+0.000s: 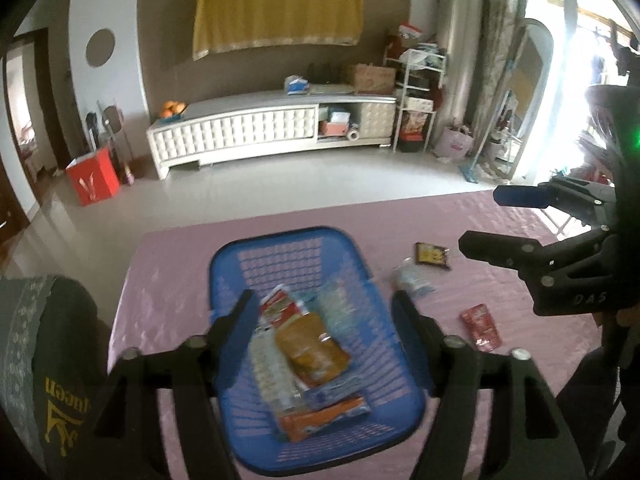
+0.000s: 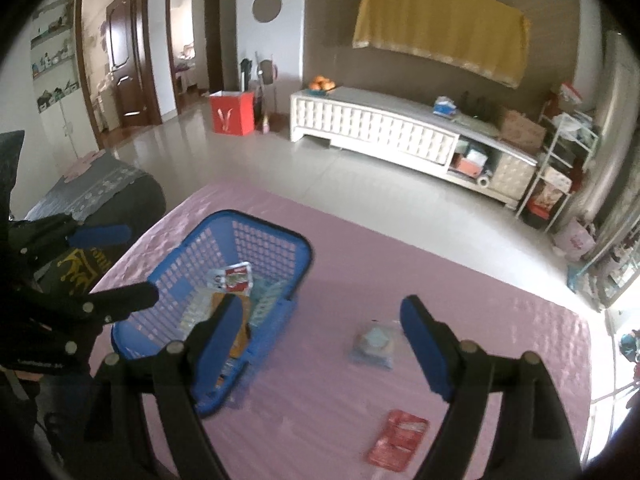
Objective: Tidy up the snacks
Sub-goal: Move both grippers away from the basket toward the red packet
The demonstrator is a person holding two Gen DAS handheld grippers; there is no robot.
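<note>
A blue plastic basket [image 1: 280, 236] stands on the pink table and holds several snack packets, among them an orange-brown one [image 1: 312, 352] and a red-and-white one [image 1: 280, 308]. My left gripper [image 1: 322, 308] hovers above the basket, open and empty. To the basket's right lie a dark brown packet [image 1: 432, 256], a pale blue clear packet [image 1: 412, 282] and a red packet [image 1: 480, 328]. My right gripper [image 1: 496, 220] is open in the air at the right. In the right wrist view, my right gripper [image 2: 322, 320] is above the table between the basket [image 2: 260, 220] and the pale blue packet [image 2: 374, 344]. The red packet [image 2: 398, 440] lies nearer.
The pink table [image 1: 168, 272] ends just beyond the basket, with tiled floor behind it. A dark cushioned seat [image 1: 48, 340] stands against the table's left side. A white low cabinet [image 1: 256, 128] and a red box [image 1: 92, 180] stand across the room.
</note>
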